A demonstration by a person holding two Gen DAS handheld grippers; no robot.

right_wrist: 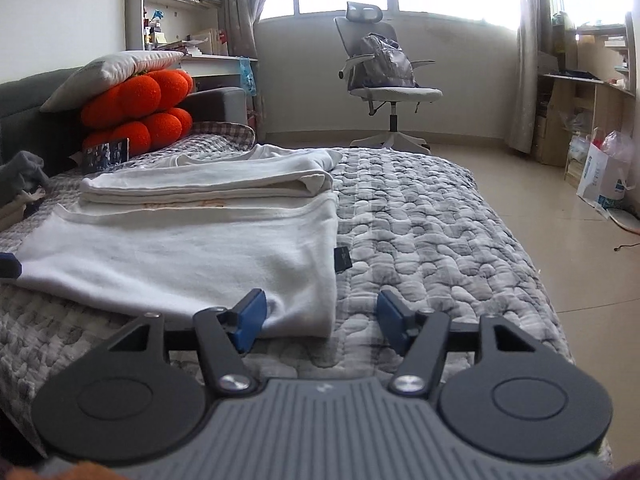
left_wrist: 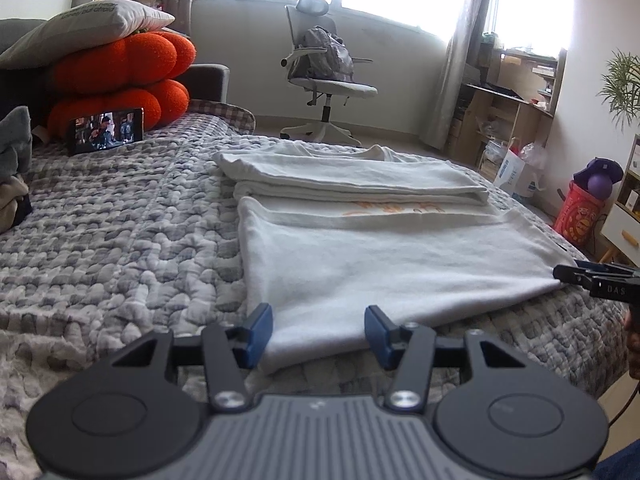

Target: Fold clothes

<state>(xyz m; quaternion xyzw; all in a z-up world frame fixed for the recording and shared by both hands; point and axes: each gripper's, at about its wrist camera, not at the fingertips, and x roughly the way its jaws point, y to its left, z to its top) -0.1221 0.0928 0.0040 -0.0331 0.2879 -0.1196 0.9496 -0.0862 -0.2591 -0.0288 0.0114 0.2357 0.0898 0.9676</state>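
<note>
Lining up both corners: the half-folded white cotton t-shirt (left_wrist: 392, 256) is lying mid-frame on the grey quilted bed (left_wrist: 120, 216), long axis running away; left hand-held gripper (left_wrist: 318, 330) and right hand-held gripper (right_wrist: 320, 320) are sitting wide, empty, straddling the near hem corners.

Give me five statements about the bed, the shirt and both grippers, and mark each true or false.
1. The white shirt lies on the grey quilt. True.
2. The left gripper is clamped shut on a sock. False: its jaws stand open at the shirt's near edge.
3. A backpack sits on the office chair. True.
4. The orange cushions lie on the floor. False: they are stacked on the bed, under a pillow.
5. The right gripper is open at the shirt's near corner. True.
</note>
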